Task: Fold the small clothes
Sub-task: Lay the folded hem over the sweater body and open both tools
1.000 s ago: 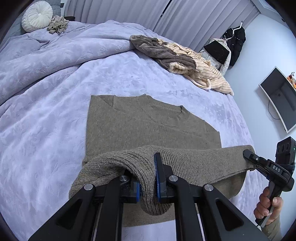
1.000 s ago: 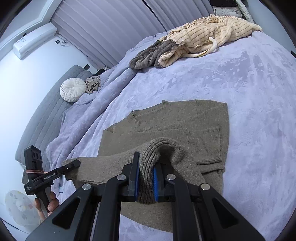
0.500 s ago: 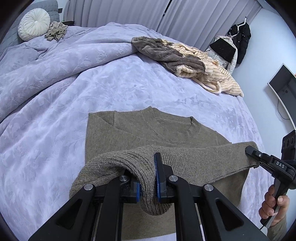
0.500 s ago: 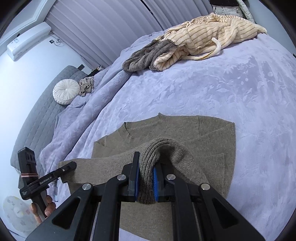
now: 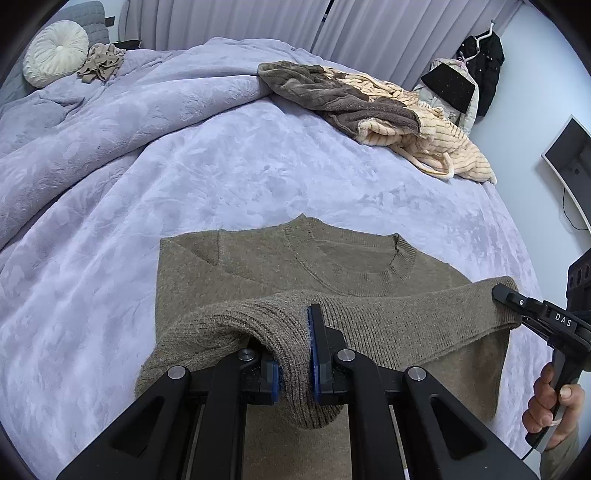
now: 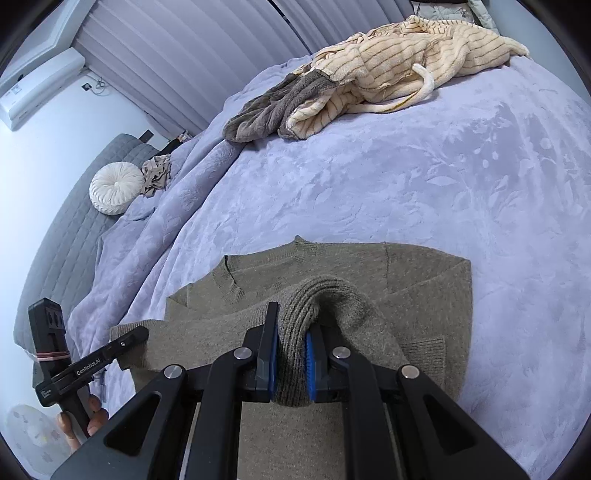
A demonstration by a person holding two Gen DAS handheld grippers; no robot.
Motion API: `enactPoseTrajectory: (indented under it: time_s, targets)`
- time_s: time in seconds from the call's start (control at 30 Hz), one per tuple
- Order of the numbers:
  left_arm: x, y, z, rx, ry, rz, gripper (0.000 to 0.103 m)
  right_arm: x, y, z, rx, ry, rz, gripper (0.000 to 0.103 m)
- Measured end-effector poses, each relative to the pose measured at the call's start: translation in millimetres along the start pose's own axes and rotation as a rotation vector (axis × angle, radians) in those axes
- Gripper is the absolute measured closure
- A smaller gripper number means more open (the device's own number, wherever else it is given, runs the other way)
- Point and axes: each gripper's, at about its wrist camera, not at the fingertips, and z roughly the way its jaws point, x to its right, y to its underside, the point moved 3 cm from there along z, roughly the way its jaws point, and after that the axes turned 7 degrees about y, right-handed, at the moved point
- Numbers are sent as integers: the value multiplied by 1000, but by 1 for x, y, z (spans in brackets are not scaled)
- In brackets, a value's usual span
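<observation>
- Jaws of the left gripper point(image 5: 294, 363) were pressed nearly together, their blue pads pinching a thick ribbed fold of the olive sweater point(image 5: 280, 269) at its hem.
- Knit bulged out below the pads point(image 5: 314, 354) and draped over the left finger, hiding most of it.
- The right gripper point(image 6: 291, 365) likewise stood almost closed, clamping the other end of the same ribbed hem, which humped up over its right pad.
- Between the two grippers the hem was raised and stretched in a band across the sweater's lower body, while the far part lay flat with its round collar point(image 5: 351, 258) pointing away.
- From the left wrist view the right gripper's black tip showed at the right end of the band, with the person's right hand point(image 5: 550, 402) around its handle.
- From the right wrist view the left gripper's tip showed at the left end, held by the left hand point(image 6: 85, 417).
- The sweater lay on the near part of a lavender bedspread point(image 5: 240, 177).
- Farther off on the bed sat a heap of grey and cream striped clothes point(image 5: 376, 110), well apart from the sweater.
- At the far left rested a round white cushion point(image 5: 55, 53) with a small beige garment point(image 5: 101, 66) just beside it.
- Pleated curtains point(image 5: 258, 18) hung behind the bed.
</observation>
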Motion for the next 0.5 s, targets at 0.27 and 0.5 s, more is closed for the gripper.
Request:
enactPoseTrajectory:
  time_s: [0.27, 0.5]
  targets:
    - [-17, -6, 30, -42, 7, -52, 90, 7, -3, 22, -23, 17, 30, 90]
    - [-22, -10, 45, -58, 9, -65, 90, 15, -5, 35, -33, 28, 53, 90]
